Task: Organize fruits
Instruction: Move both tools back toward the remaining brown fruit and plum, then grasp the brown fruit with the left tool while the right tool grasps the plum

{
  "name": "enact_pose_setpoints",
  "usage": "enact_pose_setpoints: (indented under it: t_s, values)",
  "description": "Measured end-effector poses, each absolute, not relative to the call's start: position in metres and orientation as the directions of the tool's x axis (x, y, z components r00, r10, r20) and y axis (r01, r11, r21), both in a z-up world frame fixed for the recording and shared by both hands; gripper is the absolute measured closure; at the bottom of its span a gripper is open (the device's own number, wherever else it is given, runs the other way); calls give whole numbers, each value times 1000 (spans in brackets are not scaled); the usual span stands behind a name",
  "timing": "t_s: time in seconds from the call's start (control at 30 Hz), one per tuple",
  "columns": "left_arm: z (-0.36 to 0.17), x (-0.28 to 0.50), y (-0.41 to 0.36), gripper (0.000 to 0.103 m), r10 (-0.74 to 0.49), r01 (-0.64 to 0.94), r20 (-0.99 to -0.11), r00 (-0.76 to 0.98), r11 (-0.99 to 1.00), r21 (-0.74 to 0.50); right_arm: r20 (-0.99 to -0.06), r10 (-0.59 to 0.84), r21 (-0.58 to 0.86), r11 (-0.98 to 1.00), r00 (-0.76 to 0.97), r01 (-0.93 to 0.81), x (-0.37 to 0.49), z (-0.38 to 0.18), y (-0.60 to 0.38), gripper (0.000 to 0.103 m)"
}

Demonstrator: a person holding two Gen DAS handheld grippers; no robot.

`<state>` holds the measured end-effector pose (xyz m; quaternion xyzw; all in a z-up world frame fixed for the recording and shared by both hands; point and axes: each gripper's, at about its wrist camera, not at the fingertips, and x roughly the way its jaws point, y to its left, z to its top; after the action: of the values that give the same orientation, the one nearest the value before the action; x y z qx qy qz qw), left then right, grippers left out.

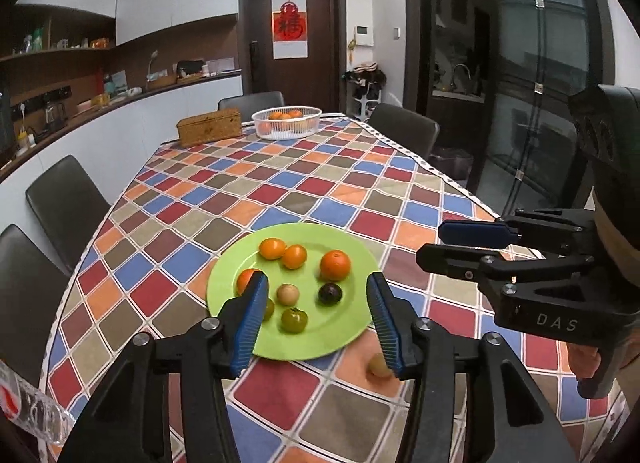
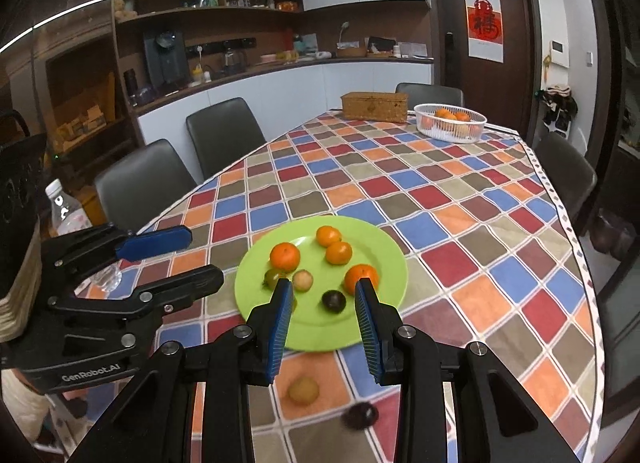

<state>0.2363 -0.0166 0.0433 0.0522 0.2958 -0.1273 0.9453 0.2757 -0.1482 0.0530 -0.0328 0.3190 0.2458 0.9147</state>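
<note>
A green plate [image 1: 344, 327] [image 2: 384, 247] on the checked tablecloth holds several oranges [image 1: 335, 265] [image 2: 285, 256], green fruits [image 1: 294, 320], a pale fruit [image 1: 288, 294] [image 2: 302, 280] and a dark plum [image 1: 330, 293] [image 2: 334, 301]. A tan fruit [image 1: 378, 366] [image 2: 304, 390] and a dark fruit [image 2: 360, 415] lie on the cloth in front of the plate. My left gripper [image 1: 318, 321] is open and empty over the plate's near side. My right gripper [image 2: 323, 323] is open and empty above the plate's near edge.
A white basket [image 1: 287, 122] [image 2: 450, 122] with oranges and a woven box [image 1: 209, 127] [image 2: 375, 106] stand at the table's far end. Dark chairs [image 1: 64, 207] line the sides. A plastic bottle [image 2: 66, 211] stands at the near left corner.
</note>
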Motion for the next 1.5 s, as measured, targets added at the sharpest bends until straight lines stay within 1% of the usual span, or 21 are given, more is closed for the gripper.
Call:
enact_pose_setpoints:
  t_s: [0.07, 0.13, 0.23, 0.37, 0.57, 1.03, 1.2, 1.43, 1.5]
  values:
    - [42, 232, -21, 48, -214, 281, -571, 793, 959, 29, -604, 423, 90, 879, 676, -469, 268, 50, -152, 70]
    - [39, 227, -26, 48, -225, 294, -571, 789, 955, 30, -607, 422, 91, 879, 673, -468, 264, 48, -156, 69]
    - [34, 220, -33, 45, -246, 320, -571, 783, 947, 31, -613, 414, 87, 882, 673, -463, 256, 43, -162, 65]
    - [26, 212, -40, 43, -276, 358, -568, 776, 933, 37, -626, 400, 80, 887, 669, -456, 248, 33, -169, 64]
    - [9, 209, -48, 43, -291, 389, -581, 760, 920, 50, -655, 377, 77, 895, 655, -439, 239, 13, -175, 64]
    - [-41, 231, -59, 43, -324, 471, -689, 648, 882, 28, -736, 348, 108, 907, 581, -406, 248, -34, -180, 64]
    - [-58, 243, -59, 43, -326, 480, -725, 607, 877, 8, -761, 338, 110, 908, 554, -403, 256, -48, -179, 64]
    - [-72, 257, -62, 43, -318, 480, -749, 582, 877, 1, -782, 336, 117, 907, 525, -405, 263, -59, -178, 64]
    - [-76, 261, -63, 46, -315, 476, -756, 574, 879, -6, -784, 334, 115, 906, 522, -407, 264, -61, -176, 64]
